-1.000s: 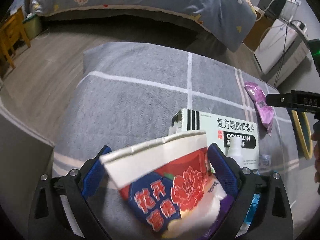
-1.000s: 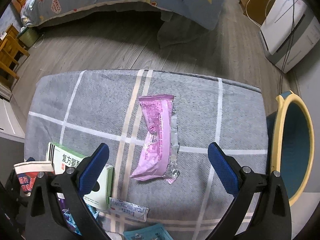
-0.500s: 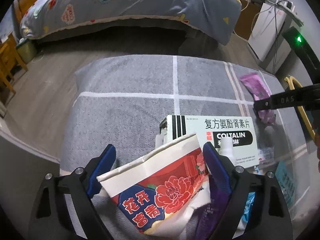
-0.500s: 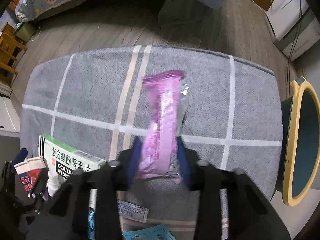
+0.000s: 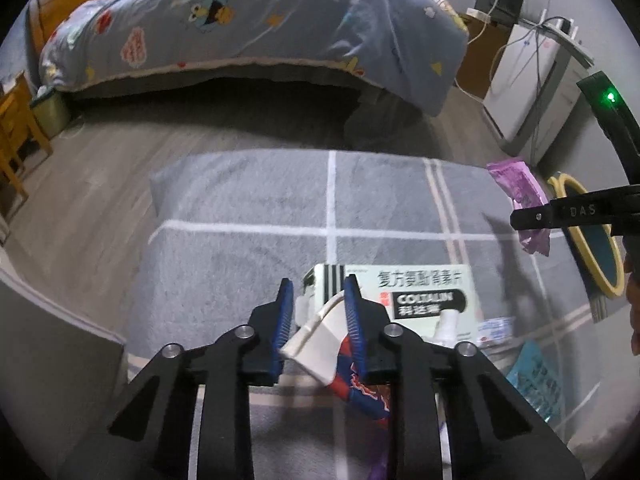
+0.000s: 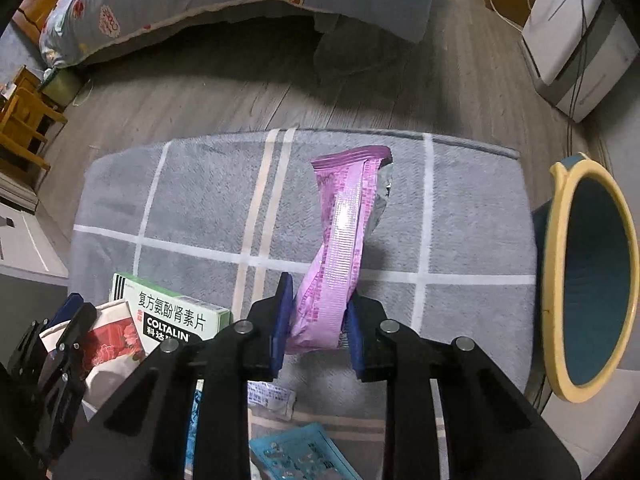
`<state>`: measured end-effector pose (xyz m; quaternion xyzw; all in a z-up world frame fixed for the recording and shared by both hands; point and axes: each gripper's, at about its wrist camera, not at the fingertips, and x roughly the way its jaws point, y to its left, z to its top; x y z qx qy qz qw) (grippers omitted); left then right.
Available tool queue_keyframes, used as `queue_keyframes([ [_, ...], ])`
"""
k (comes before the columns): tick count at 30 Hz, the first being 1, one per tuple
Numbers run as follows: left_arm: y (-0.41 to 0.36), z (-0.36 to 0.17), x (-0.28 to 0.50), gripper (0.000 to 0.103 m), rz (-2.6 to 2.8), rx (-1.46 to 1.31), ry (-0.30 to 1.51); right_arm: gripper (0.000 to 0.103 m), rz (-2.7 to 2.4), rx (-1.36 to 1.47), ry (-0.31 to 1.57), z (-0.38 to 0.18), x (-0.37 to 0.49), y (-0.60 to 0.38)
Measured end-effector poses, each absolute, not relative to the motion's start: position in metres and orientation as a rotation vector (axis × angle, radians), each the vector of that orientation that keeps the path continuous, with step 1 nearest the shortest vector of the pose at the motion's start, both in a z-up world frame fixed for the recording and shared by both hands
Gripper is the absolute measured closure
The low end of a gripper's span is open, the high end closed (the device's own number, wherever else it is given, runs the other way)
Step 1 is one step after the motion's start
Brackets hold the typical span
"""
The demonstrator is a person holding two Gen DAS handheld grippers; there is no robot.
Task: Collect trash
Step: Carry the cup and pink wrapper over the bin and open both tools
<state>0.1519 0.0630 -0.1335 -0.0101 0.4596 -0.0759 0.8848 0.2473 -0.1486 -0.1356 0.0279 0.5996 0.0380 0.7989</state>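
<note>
Trash is now in both claws. The left gripper [image 5: 318, 300], whose jaws stood wide around a crushed red-and-white paper cup [image 5: 320, 344] a second ago, has just closed them and pinches the cup flat by its white rim. The right gripper [image 6: 318, 312] has likewise just closed on the near end of the pink snack wrapper [image 6: 344, 236], which now juts forward off the grey plaid blanket [image 6: 200, 208] rather than lying flat on it. My reading is that both pickups are made and that the carry to the bin comes next.

Still lying on the blanket are the green-and-white medicine box [image 6: 172, 316], a small white sachet [image 6: 272, 396] and a blue packet [image 6: 300, 456], all close under the grippers.

The yellow-rimmed teal trash bin [image 6: 560, 280] stands just past the blanket's right edge, its mouth facing the right gripper, with nothing between wrapper and bin. For the left gripper the way to the bin crosses the medicine box and the right gripper itself, seen at the right edge of the left view, so the two could foul each other if they move together. Beyond the blanket's far edge is bare wooden floor [image 6: 240, 92], then the bed [image 5: 240, 20].
</note>
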Motion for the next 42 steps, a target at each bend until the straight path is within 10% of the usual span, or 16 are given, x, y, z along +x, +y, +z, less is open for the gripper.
queue_keyframes([
  [42, -0.127, -0.045, 0.152, 0.087, -0.451, 0.116, 0.735, 0.079, -0.141, 0.221, 1.118, -0.056, 0.184, -0.384],
])
